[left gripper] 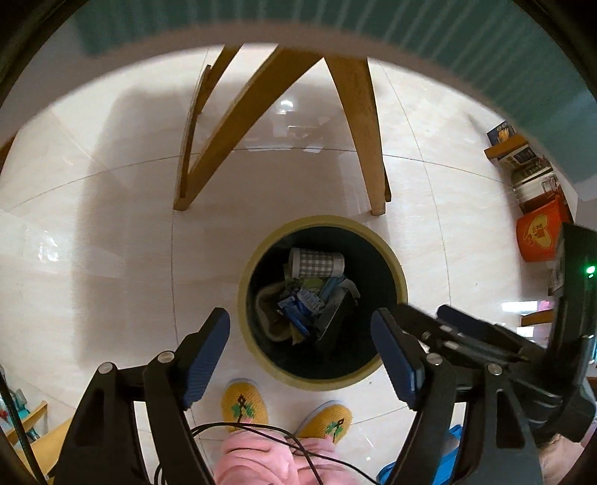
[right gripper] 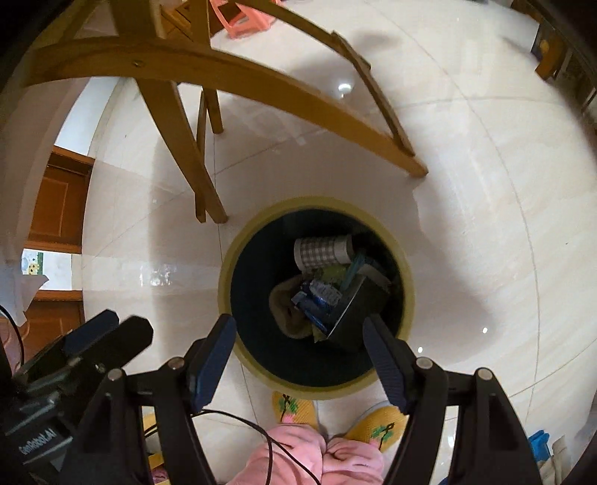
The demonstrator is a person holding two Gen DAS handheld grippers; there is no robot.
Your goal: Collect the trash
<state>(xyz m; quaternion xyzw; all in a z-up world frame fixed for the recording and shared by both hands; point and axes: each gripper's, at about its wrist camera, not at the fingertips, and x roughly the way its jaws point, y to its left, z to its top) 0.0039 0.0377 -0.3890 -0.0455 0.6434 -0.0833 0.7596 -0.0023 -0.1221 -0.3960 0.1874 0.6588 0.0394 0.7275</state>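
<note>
A round trash bin with a yellow rim (left gripper: 401, 276) stands on the tiled floor below both grippers; it also shows in the right wrist view (right gripper: 224, 276). Inside lie a checked paper cup (left gripper: 317, 262), blue wrappers (left gripper: 298, 304) and a dark box (left gripper: 335, 321); the cup (right gripper: 322, 250) and box (right gripper: 354, 313) show in the right wrist view too. My left gripper (left gripper: 300, 347) is open and empty above the bin. My right gripper (right gripper: 300, 350) is open and empty above it as well, and shows at the right of the left wrist view (left gripper: 421, 317).
Wooden table legs (left gripper: 358, 123) stand just beyond the bin. The person's yellow slippers (left gripper: 242, 404) are at the bin's near side. A shelf with boxes and an orange container (left gripper: 539, 233) is at the right. A pink stool (right gripper: 242, 18) lies far back.
</note>
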